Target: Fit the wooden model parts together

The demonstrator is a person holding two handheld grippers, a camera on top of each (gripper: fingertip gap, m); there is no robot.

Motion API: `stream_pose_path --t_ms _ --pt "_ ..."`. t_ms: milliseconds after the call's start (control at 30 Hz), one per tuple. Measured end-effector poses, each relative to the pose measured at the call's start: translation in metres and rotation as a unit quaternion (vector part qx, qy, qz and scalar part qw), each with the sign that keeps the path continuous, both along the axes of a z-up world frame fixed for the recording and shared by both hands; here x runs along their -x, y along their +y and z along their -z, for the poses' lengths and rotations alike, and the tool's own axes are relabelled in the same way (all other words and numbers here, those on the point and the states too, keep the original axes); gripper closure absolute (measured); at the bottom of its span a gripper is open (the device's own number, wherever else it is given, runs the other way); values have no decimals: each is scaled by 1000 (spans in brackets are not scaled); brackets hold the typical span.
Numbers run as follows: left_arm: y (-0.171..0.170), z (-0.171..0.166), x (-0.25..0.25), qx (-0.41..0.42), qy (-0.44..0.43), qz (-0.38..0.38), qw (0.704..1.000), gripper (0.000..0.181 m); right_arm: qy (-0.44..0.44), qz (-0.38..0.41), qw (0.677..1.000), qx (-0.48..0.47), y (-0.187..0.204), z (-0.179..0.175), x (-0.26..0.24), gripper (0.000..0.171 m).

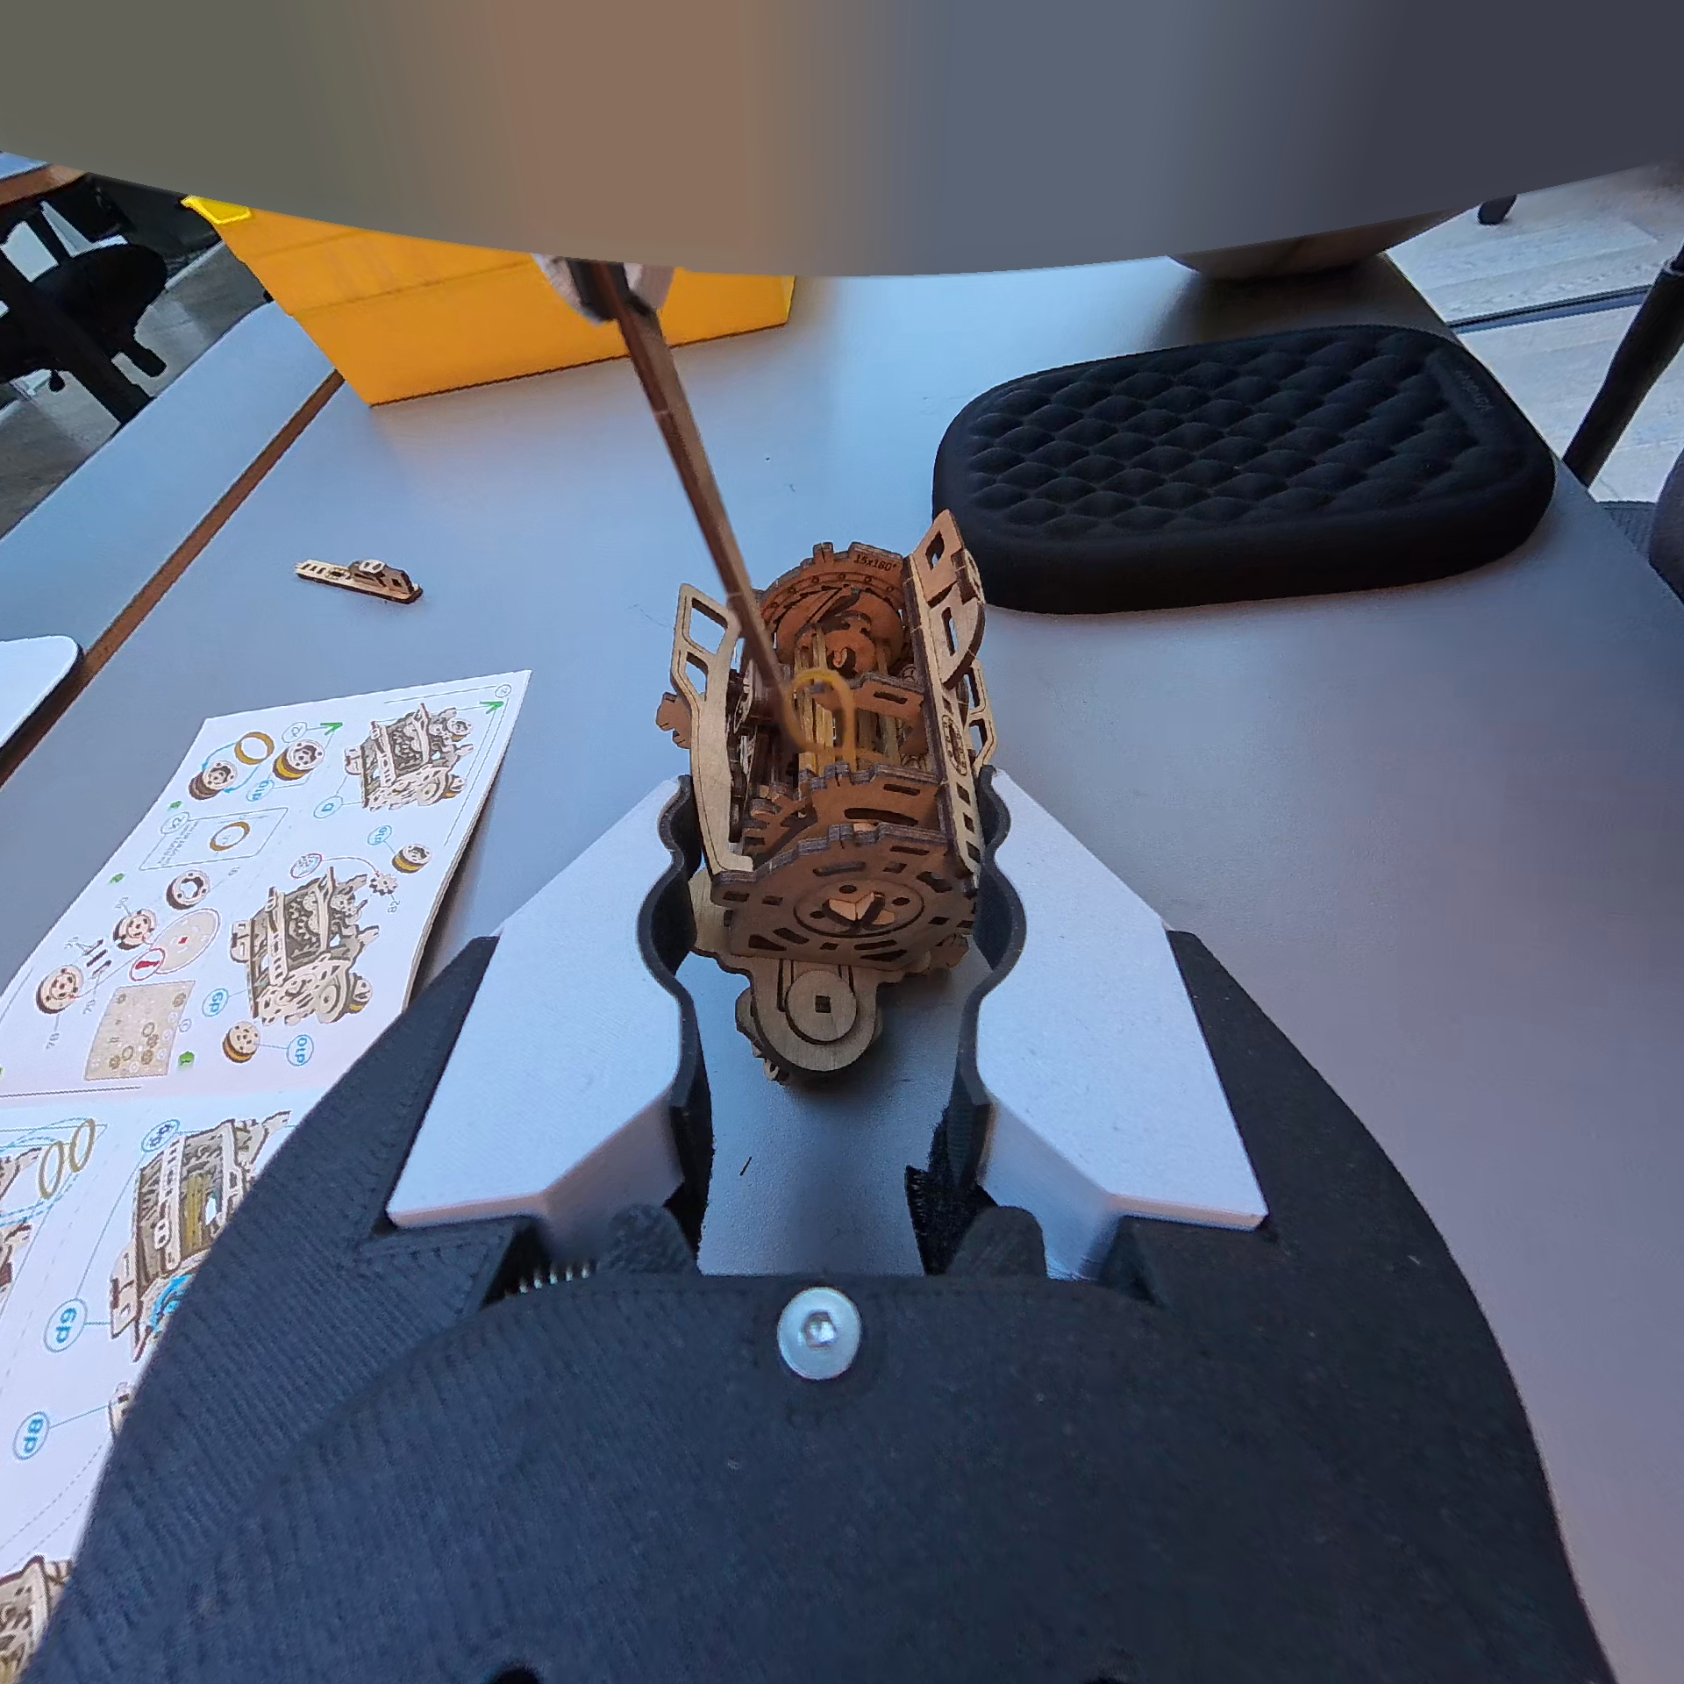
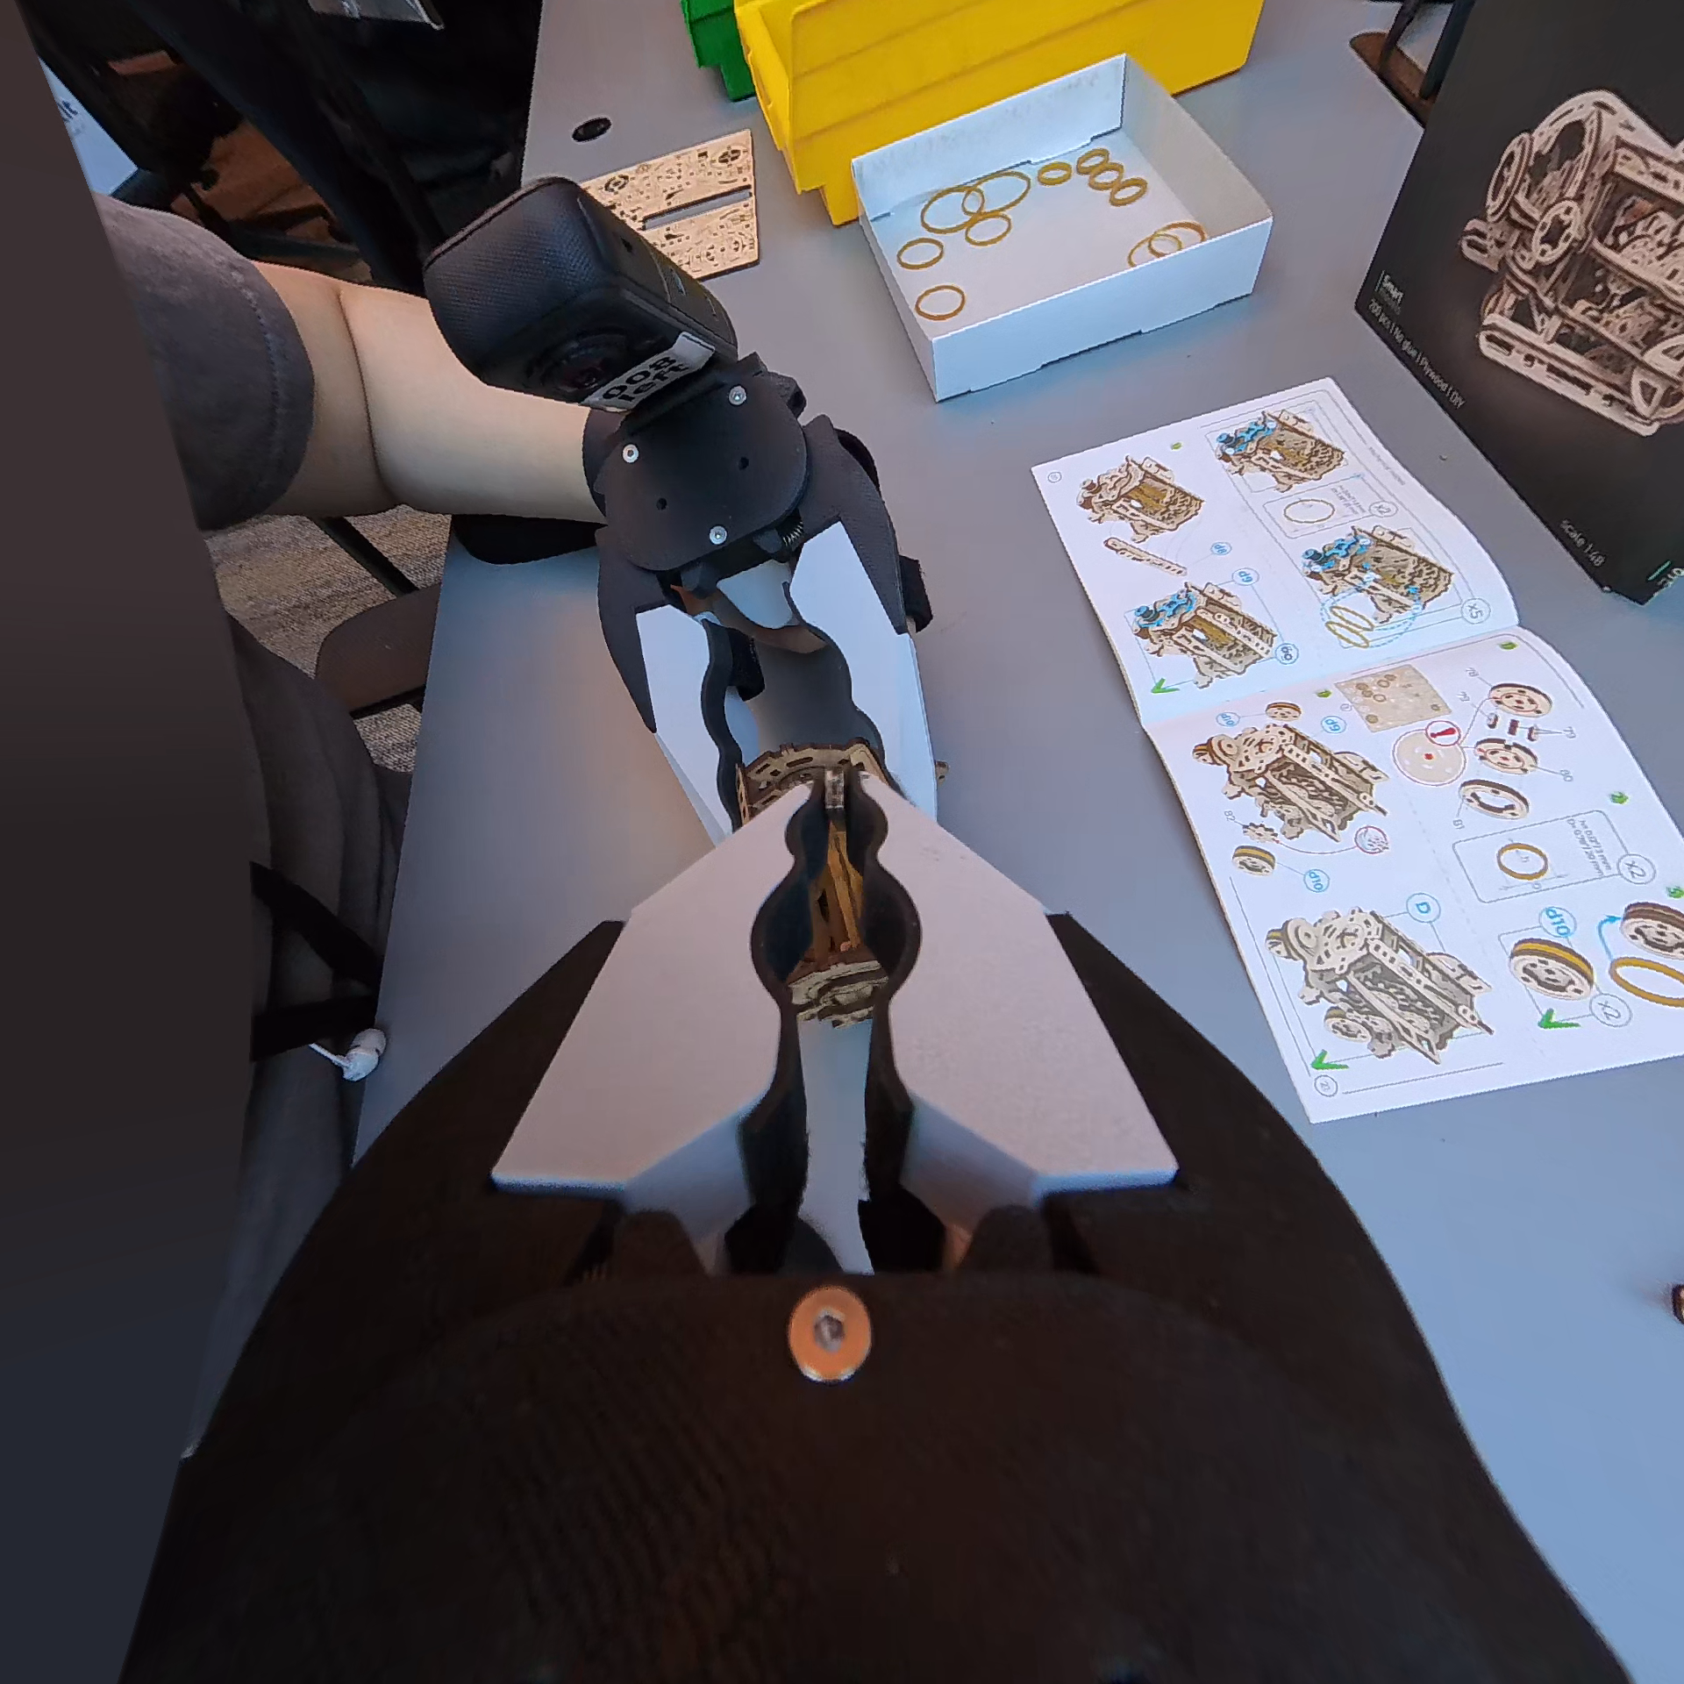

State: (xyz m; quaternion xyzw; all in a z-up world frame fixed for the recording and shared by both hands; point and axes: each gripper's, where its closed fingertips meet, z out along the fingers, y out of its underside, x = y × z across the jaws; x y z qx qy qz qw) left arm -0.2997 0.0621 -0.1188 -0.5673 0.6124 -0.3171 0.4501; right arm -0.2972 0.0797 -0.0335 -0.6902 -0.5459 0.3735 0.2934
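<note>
My left gripper [image 1: 834,802] is shut on the wooden model [image 1: 847,820], a slotted plywood engine block held just above the grey table [image 1: 1276,820]. A thin brown rod [image 1: 702,492] slants down from the upper middle. Its tip is inside the model next to a yellow rubber band [image 1: 825,711]. My right gripper [image 2: 834,797] is shut on that rod, seen end-on between its tips. In the right wrist view the left gripper [image 2: 802,765] grips the model [image 2: 793,770] just beyond my right fingertips. Most of the model is hidden behind them.
An instruction sheet [image 1: 264,866] [image 2: 1367,775] lies flat beside the model. A loose wooden piece [image 1: 360,579] lies far left. A black quilted pad [image 1: 1248,465], yellow bins [image 2: 957,73], a white tray of rubber bands [image 2: 1057,228], a plywood sheet [image 2: 683,200] and a black box [image 2: 1549,273] stand around.
</note>
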Motion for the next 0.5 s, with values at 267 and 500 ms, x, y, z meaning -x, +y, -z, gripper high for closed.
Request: stream_pose_path --t_ms 267,500 --pt "0 0 0 -2 1 0 1000 122 7 -8 999 47 -3 0 -3 170" --pt "0 0 1 0 1 1 1000 122 30 16 999 15 4 -21 -13 170"
